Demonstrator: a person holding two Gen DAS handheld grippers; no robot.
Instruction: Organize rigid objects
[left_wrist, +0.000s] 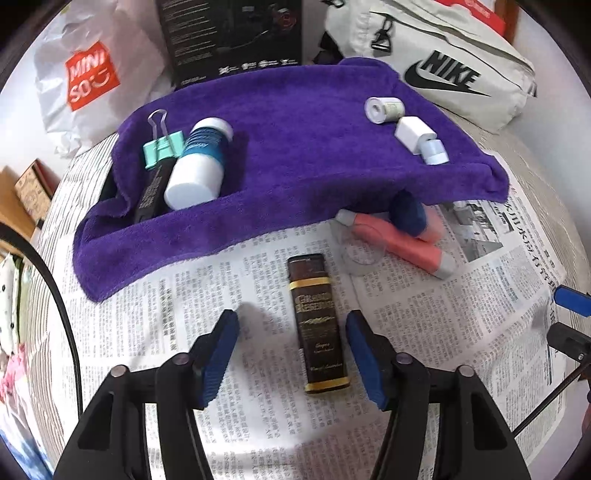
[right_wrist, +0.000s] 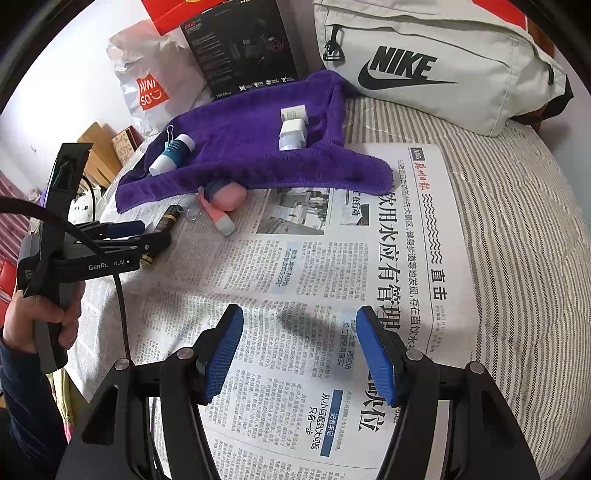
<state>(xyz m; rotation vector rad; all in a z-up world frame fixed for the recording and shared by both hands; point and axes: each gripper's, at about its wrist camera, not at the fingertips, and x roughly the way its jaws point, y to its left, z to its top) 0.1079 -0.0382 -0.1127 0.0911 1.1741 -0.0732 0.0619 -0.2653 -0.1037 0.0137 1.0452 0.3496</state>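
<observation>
A brown and gold lighter (left_wrist: 318, 325) lies flat on the newspaper (left_wrist: 229, 295) between the fingers of my left gripper (left_wrist: 293, 354); the blue pads stand apart from it on both sides, so the gripper is open. On the purple towel (left_wrist: 288, 147) rest a white and blue bottle (left_wrist: 199, 162), a mint binder clip (left_wrist: 162, 147), a black bar (left_wrist: 151, 192) and three small white pieces (left_wrist: 406, 129). A pink marker (left_wrist: 402, 245) and a pink and blue object (left_wrist: 413, 218) lie at the towel's front edge. My right gripper (right_wrist: 299, 354) hangs open over bare newspaper (right_wrist: 314, 277), holding nothing.
A white Nike bag (right_wrist: 443, 66), a black box (right_wrist: 243, 48) and a Miniso bag (right_wrist: 151, 92) stand behind the towel. A striped sheet (right_wrist: 517, 240) lies under the newspaper. A person's hand (right_wrist: 44, 317) holds the left gripper's handle. A clear round lid (left_wrist: 362, 254) sits beside the marker.
</observation>
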